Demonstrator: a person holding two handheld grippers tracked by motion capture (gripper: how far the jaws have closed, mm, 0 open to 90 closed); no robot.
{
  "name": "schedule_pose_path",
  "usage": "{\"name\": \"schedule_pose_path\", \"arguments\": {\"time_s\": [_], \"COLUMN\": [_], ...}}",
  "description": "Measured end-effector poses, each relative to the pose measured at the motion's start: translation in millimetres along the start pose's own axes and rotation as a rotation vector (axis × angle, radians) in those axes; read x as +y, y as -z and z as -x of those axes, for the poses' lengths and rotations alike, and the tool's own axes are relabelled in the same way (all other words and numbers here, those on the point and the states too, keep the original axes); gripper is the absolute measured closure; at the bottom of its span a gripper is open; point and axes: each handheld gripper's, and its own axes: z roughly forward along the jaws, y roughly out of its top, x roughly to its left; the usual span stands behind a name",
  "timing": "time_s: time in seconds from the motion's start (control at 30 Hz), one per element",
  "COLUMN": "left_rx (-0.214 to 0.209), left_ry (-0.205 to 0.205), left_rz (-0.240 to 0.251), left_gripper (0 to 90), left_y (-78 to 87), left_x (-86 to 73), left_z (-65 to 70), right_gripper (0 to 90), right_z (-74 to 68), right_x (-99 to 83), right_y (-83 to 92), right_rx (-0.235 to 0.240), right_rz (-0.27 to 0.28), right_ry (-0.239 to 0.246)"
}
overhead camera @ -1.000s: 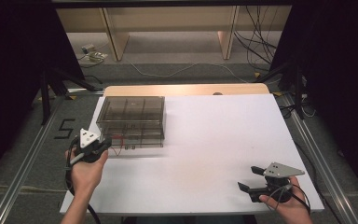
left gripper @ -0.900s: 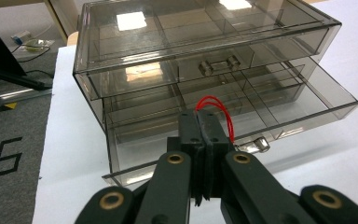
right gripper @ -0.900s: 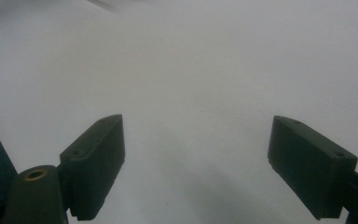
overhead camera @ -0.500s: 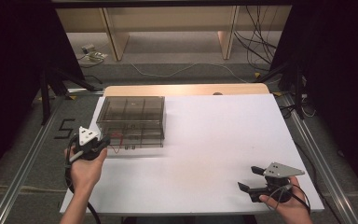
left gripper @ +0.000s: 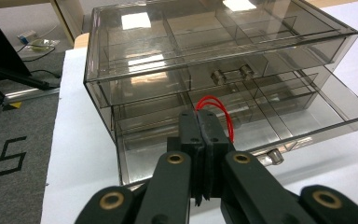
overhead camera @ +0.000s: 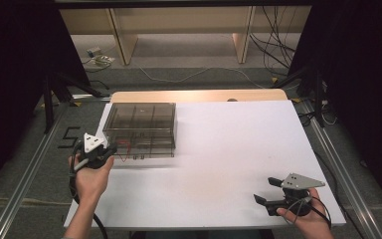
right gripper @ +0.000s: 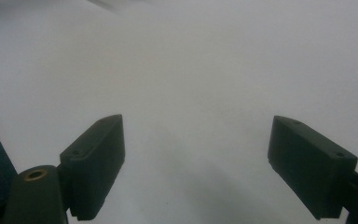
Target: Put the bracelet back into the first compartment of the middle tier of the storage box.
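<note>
Your left gripper (left gripper: 204, 140) has its jaws pressed together on a red wire loop (left gripper: 216, 114), held over the pulled-out lower drawer (left gripper: 307, 109) of the smoky clear drawer box (overhead camera: 140, 128). From the high view that loop is barely a red fleck, and the box sits at the white table's (overhead camera: 238, 149) far left. Your right gripper (overhead camera: 267, 191), jaws spread wide and empty, hovers over bare table near the front right. A "5" (overhead camera: 69, 137) marks the floor mat.
</note>
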Motion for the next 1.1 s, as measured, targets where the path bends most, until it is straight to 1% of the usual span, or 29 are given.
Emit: {"name": "schedule_pose_path", "arguments": {"time_s": [0.37, 0.63, 1.1], "left_rx": [0.007, 0.018, 0.025], "left_ry": [0.007, 0.010, 0.011], "left_rz": [0.002, 0.014, 0.026], "left_gripper": [89.7, 89.8, 89.7], "left_y": [-2.6, -4.3, -10.6], "left_x": [1.7, 5.0, 8.1], "left_z": [-2.9, -4.6, -6.6], "right_gripper": [19.6, 19.5, 19.5], "right_z": [-0.3, -0.1, 0.1], "right_x": [0.1, 0.0, -0.1], "right_y": [0.0, -0.4, -0.4], "right_rx": [0.001, 0.002, 0.002], "right_rz": [-0.002, 0.001, 0.000], "right_ry": [-0.003, -0.004, -0.005]}}
